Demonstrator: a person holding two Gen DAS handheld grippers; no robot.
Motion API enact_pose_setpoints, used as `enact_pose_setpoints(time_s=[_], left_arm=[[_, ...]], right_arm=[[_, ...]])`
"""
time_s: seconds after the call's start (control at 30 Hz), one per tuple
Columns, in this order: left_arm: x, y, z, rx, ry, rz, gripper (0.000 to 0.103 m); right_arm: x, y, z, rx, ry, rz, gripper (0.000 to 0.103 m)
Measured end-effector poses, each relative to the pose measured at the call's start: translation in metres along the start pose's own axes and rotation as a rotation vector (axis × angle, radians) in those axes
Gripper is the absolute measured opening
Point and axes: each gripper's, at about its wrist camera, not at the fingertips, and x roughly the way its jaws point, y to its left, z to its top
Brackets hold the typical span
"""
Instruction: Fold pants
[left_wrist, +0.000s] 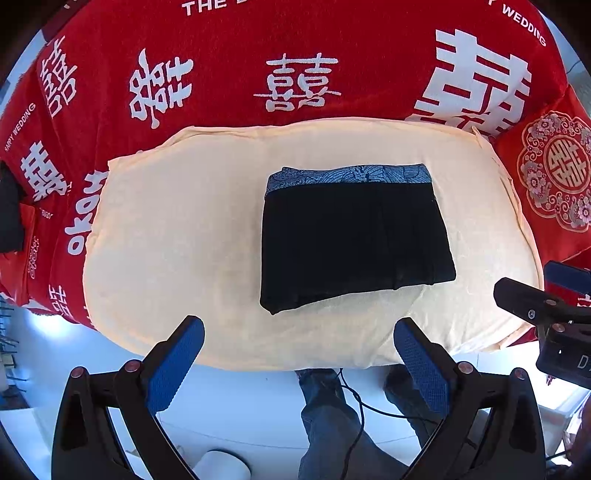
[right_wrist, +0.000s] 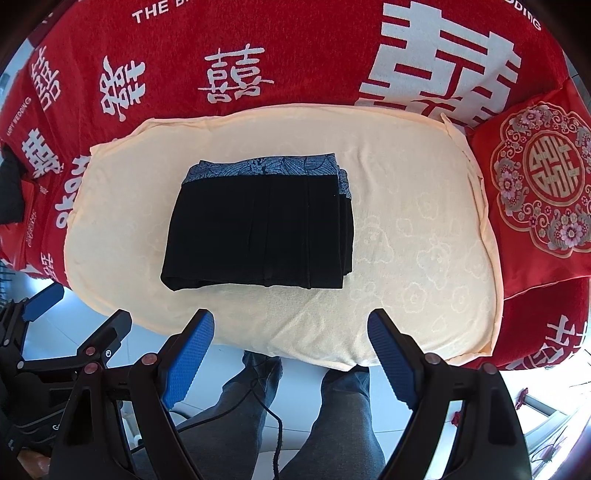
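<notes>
Closest to me on the feeds, both sets of fingers are spread wide with nothing between them: the left gripper (left_wrist: 299, 350) and the right gripper (right_wrist: 291, 341) each hang over the near edge of the bed, blue ribbed pads facing each other, holding nothing. Under them I can see the person's legs in grey trousers (right_wrist: 332, 413) on the pale floor, with a thin black cable (right_wrist: 266, 406) trailing past. Next out is the cream-coloured towel with a faint embossed pattern (left_wrist: 177, 236), laid flat. On it sit the black pants with a blue-grey patterned waistband (left_wrist: 351, 243), already folded into a compact rectangle, waistband on the far side, well clear of both grippers. Beyond that is the red blanket with white characters (left_wrist: 229, 44), and a red embroidered cushion (right_wrist: 535, 206) off to the right.
</notes>
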Motion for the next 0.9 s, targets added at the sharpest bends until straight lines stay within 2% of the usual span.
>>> enact_pose_setpoints(time_s=[0.9], left_arm=[[-0.0008,-0.0049,0.0056,0.021,-0.021,-0.021,0.103]], right_arm=[[0.0057,0.0064,0.0087,-0.028,0.009,-0.008,0.088]])
